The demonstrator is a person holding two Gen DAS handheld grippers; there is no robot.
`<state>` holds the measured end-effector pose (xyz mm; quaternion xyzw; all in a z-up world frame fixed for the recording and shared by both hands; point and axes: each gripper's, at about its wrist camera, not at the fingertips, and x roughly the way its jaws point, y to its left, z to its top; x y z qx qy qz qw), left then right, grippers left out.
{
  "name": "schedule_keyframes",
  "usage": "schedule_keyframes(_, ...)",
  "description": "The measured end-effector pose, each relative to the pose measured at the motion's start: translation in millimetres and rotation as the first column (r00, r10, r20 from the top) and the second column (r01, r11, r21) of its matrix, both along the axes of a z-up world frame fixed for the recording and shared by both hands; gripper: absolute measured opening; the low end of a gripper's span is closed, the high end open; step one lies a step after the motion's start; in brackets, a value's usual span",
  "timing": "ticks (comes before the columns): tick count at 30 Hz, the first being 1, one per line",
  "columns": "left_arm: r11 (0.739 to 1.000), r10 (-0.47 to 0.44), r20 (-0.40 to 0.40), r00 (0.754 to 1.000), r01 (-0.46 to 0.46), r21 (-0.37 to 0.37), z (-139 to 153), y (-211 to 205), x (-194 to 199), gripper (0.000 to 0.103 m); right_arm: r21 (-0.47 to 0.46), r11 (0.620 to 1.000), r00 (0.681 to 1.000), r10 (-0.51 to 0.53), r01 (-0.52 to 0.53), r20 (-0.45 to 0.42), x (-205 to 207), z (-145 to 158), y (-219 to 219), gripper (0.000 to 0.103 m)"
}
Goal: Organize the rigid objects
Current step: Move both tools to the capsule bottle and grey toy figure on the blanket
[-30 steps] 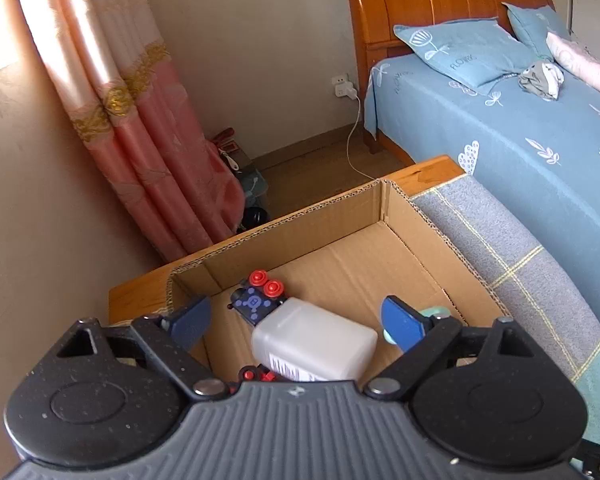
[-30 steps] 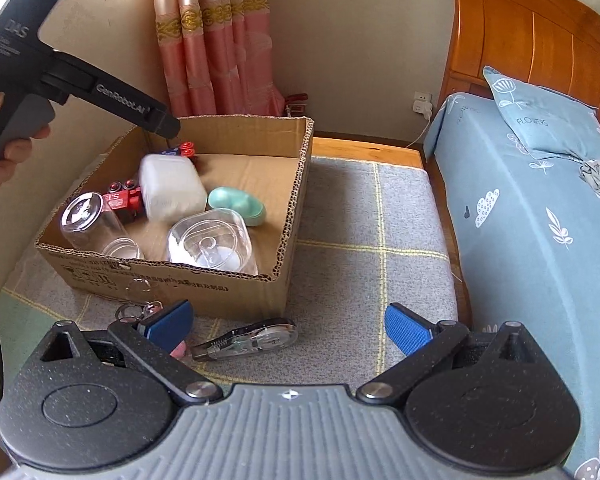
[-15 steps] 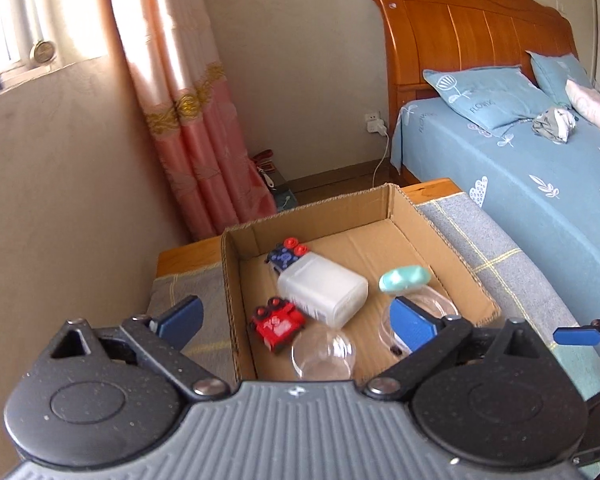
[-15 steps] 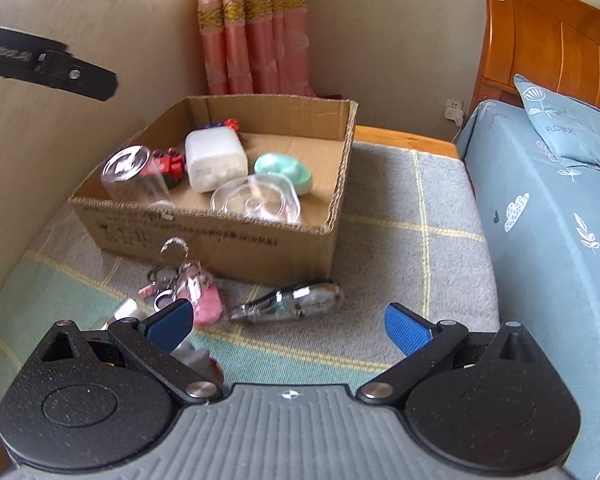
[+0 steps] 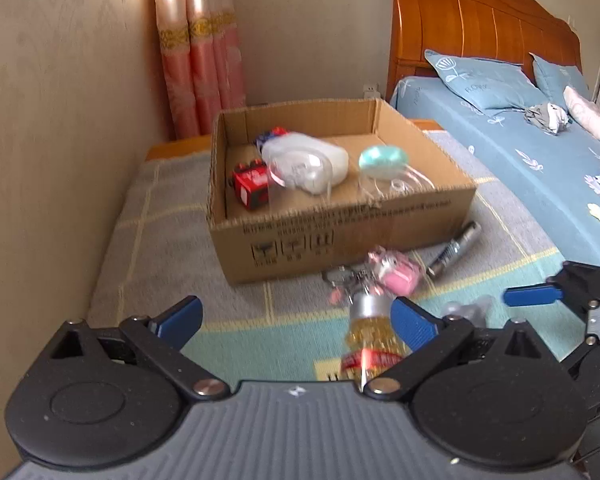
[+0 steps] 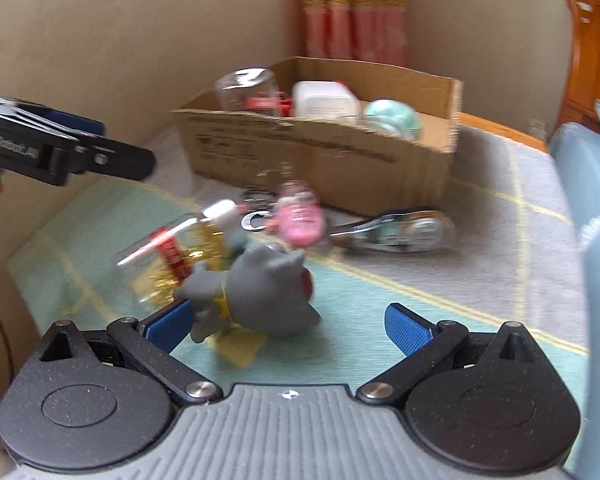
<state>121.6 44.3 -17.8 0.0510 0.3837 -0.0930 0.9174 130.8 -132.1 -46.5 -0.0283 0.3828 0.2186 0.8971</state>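
A cardboard box (image 5: 340, 236) (image 6: 320, 148) on the checked blanket holds a white bottle (image 5: 304, 160), a red toy (image 5: 252, 186), a mint oval case (image 5: 382, 158) and clear plastic containers. In front of it lie a pink keychain toy (image 6: 300, 220) (image 5: 396, 274), a correction tape dispenser (image 6: 400, 230), a clear bottle with gold filling (image 6: 172, 256) (image 5: 370, 332) and a grey plush figure (image 6: 260, 288). My right gripper (image 6: 288, 322) is open, low over the blanket, with the grey figure just ahead of its left finger. My left gripper (image 5: 296, 316) is open and empty above the blanket.
A beige wall (image 5: 40, 160) runs along the left. A bed with a blue sheet (image 5: 520, 160) and a wooden headboard lies to the right. Pink curtains (image 5: 200, 60) hang behind the box. The left tool (image 6: 60, 152) shows at the right wrist view's left edge.
Both grippers have pulled back from the box and dropped toward the loose items in front of it. The left gripper left the box empty; the right now faces the grey figure.
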Motion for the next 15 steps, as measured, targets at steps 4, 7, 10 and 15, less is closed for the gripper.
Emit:
schedule_keyframes(4,1.0,-0.024,-0.019,1.0,0.024,0.003,-8,0,-11,0.1,-0.057,0.998,0.999,0.035,-0.036,-0.007,2,-6,18,0.103)
schedule_keyframes(7,0.998,-0.066,-0.031,0.997,0.066,-0.013,-14,-3,-19,0.1,-0.07,0.996,0.999,0.047,-0.048,-0.014,3,-11,26,0.103)
schedule_keyframes(10,0.995,-0.102,-0.056,0.993,0.101,-0.011,-22,-9,-23,0.1,-0.07,0.996,0.999,0.048,-0.049,-0.025,4,-15,26,0.103)
schedule_keyframes(15,0.99,-0.139,-0.098,0.985,0.139,-0.008,-37,-16,-23,0.1,-0.074,0.997,1.0,0.003,-0.003,-0.005,-2,-11,14,0.103)
